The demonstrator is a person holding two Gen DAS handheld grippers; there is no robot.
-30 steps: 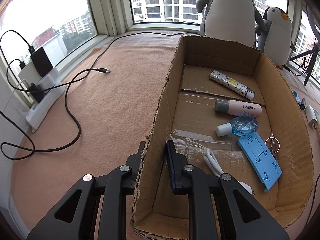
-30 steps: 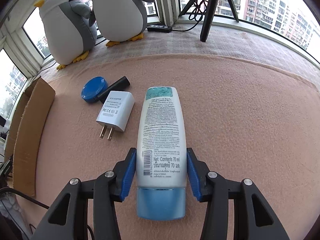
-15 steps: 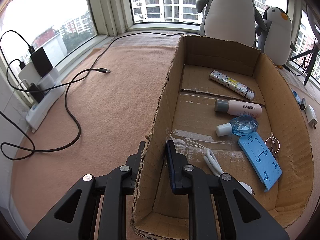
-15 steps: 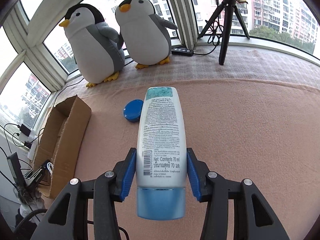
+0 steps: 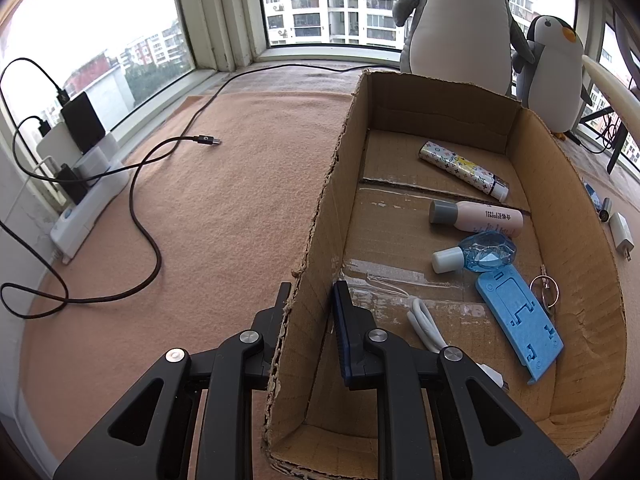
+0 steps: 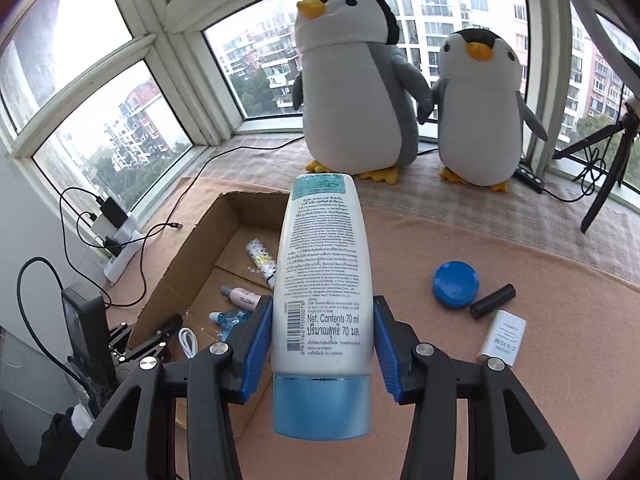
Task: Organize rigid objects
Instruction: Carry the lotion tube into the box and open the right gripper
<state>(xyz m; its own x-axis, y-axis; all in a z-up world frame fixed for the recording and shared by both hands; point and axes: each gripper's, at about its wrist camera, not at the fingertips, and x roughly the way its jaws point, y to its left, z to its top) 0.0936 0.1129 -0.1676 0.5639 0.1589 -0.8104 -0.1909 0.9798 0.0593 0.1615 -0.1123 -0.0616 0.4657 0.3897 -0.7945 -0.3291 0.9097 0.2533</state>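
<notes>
My right gripper (image 6: 322, 344) is shut on a white lotion tube with a blue cap (image 6: 322, 280) and holds it in the air, right of the cardboard box (image 6: 180, 280). My left gripper (image 5: 310, 304) is shut on the box's left wall (image 5: 320, 216), one finger outside and one inside. In the box lie a patterned tube (image 5: 462, 168), a pink bottle (image 5: 476, 216), a clear blue bottle (image 5: 476, 254), a blue phone stand (image 5: 518, 320), a white cable (image 5: 424, 324) and a key ring (image 5: 544, 290).
On the mat right of the box lie a blue round lid (image 6: 455, 284), a black cylinder (image 6: 492, 301) and a white charger (image 6: 502, 336). Two plush penguins (image 6: 360, 80) stand by the window. A power strip with cables (image 5: 80, 188) is at the left; a tripod (image 6: 604, 160) stands right.
My right gripper has lifted the lotion tube and swung left, so the box and both penguins now fill its view. The left gripper and box have not moved.
</notes>
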